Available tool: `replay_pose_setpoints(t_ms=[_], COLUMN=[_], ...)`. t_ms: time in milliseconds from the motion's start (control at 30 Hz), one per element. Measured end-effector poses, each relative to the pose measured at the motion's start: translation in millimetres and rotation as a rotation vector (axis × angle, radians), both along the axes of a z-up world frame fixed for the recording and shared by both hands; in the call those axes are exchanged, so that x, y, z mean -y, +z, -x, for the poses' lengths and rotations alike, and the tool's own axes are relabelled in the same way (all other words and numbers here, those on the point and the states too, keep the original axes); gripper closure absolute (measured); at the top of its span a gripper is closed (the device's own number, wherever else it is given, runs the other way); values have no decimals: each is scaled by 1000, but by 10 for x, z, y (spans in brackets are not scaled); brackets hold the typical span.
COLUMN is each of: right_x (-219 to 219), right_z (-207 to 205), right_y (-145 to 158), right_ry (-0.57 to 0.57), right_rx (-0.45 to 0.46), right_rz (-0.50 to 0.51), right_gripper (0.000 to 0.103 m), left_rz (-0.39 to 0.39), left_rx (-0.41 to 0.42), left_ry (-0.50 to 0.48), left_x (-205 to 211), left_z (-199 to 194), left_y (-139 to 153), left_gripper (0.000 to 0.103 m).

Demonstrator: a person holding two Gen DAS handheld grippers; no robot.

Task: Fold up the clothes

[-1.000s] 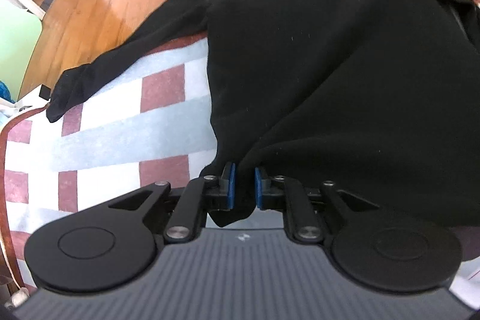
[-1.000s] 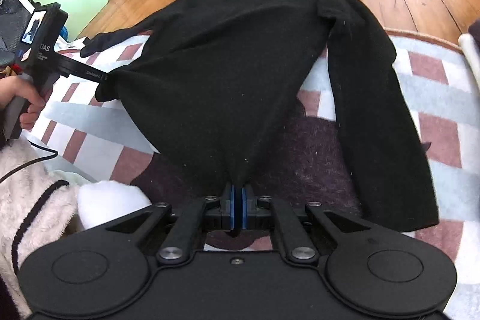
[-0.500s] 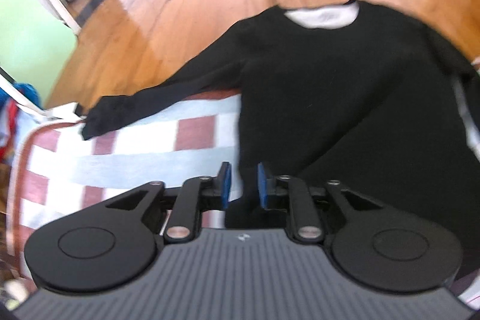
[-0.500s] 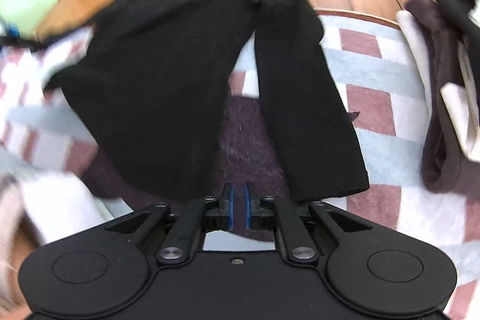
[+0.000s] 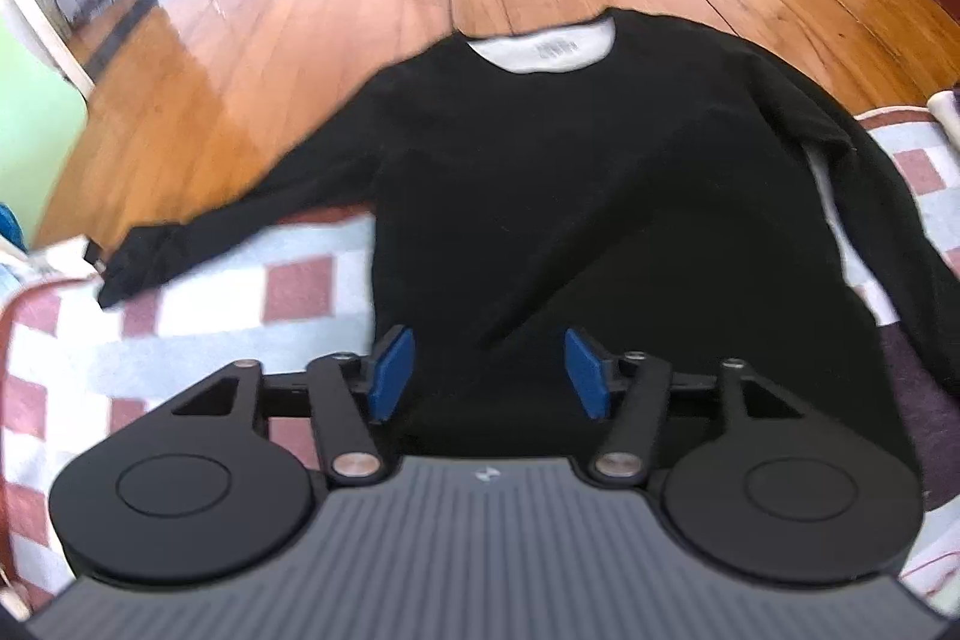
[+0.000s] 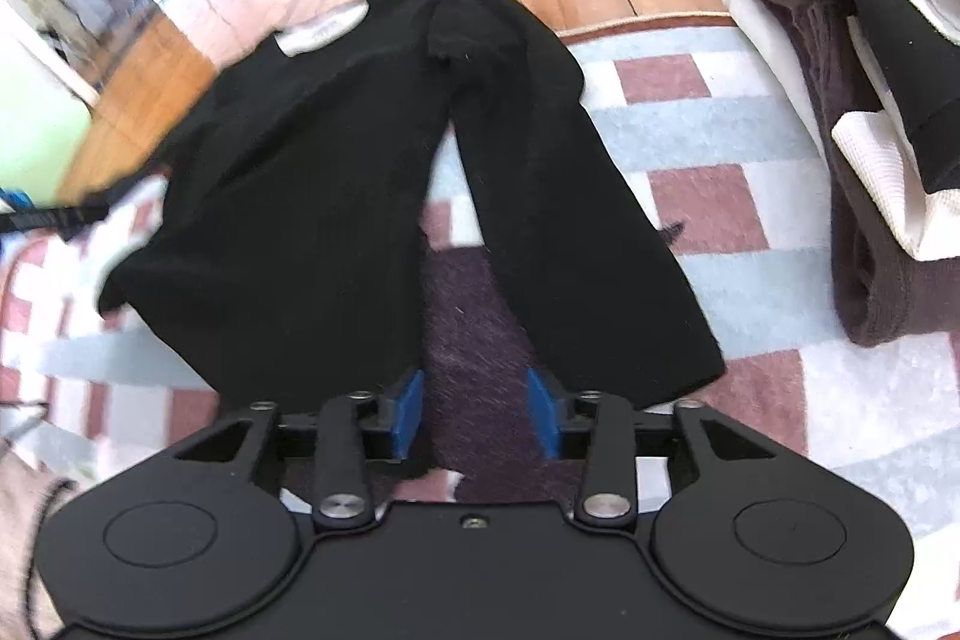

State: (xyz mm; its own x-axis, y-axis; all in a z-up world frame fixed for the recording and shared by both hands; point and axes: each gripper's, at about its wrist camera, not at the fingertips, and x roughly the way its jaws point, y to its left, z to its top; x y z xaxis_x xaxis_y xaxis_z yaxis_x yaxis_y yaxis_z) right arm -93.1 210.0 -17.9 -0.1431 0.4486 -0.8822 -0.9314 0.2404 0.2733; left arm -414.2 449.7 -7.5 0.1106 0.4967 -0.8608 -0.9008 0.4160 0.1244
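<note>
A black long-sleeved sweater (image 5: 540,196) lies spread flat, its neckline with a white inner label out on the wooden floor (image 5: 372,10) and its lower body and hem on a checked rug (image 5: 252,292) of maroon, white and pale blue squares. One sleeve stretches out sideways across the rug's far edge toward its left corner, the cuff lying on the rug. The other sleeve (image 6: 558,220) is folded down alongside the body, its cuff near the rug's near edge, with a dark purple garment (image 6: 474,340) showing in the gap between sleeve and body.

The left gripper (image 5: 489,370) hovers above the sweater's hem with its blue pads (image 5: 390,370) set wide apart; its jaws have just been opening, and the black cloth lies below the gap, gripped by neither pad. The right gripper (image 6: 474,409) also stands parted, its jaws having just been opening too; between its pads is the purple garment, not pinched, with the sweater's hem beside the left pad and the folded sleeve's cuff just beside the right one.

At the rug's right edge sits a heap of clothes (image 6: 870,112), brown, black and white.
</note>
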Motion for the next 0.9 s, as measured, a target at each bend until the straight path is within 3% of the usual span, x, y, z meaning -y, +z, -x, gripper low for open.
replay_pose_setpoints(t_ms=[133,333,433,633,767,900], right_x=[-17,-80,-151,-301,-413,-515], right_z=[72,99,130,238,262,173], right_y=[-119,-54,-36,-266,-261,-191], right_ry=[37,70,75,99,104,75], right_rx=[94,138,151,157,142,94], right_rz=[63,50,37,54,9,-67], right_gripper=[57,56,55,51,51,51], left_rz=[69,52,67,131,91,28], left_rx=[52,57,77,33,106,171], left_ry=[-135,-231,-232,-219,-169,-178], left_x=[164,305,297,219,65,-68], left_z=[-373,-657,-622,-623,-602,-562], left_y=[-68,-45,-79,-277,-229,-280], left_gripper=[44,36,35,33,26,26])
